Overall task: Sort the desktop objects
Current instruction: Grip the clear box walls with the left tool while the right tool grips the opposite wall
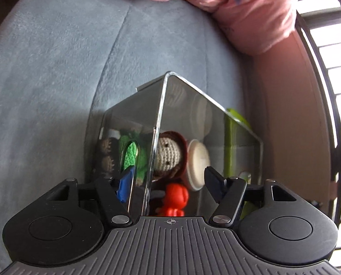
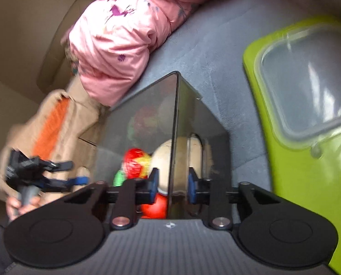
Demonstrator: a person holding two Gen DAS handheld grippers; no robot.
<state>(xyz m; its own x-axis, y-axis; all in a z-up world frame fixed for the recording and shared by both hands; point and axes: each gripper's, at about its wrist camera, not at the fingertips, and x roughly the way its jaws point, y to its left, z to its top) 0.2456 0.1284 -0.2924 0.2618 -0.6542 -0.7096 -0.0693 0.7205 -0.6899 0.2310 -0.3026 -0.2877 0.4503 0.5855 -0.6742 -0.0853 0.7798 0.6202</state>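
Note:
A smoky clear box (image 1: 193, 119) stands on a grey-blue cushion (image 1: 55, 68). It holds a crochet doll (image 1: 168, 155), a red figure (image 1: 173, 197), a green plush (image 1: 133, 153) and a cream round piece (image 1: 198, 162). My left gripper (image 1: 168, 183) straddles one upright corner of the box with its fingers well apart; I see no pad pressing. In the right wrist view my right gripper (image 2: 172, 183) sits narrow on another corner of the box (image 2: 147, 119), pads against both faces. The left gripper (image 2: 76, 173) shows at the box's left side there, held by a hand (image 2: 21, 204).
A lime-green tray (image 2: 296, 183) with a clear lidded container (image 2: 308, 87) lies right of the box. A bunched pink quilt (image 2: 115, 57) lies behind it. A tan sleeve with an orange stripe (image 2: 51, 126) hangs at the left. Window bars (image 1: 331, 68) stand at the far right.

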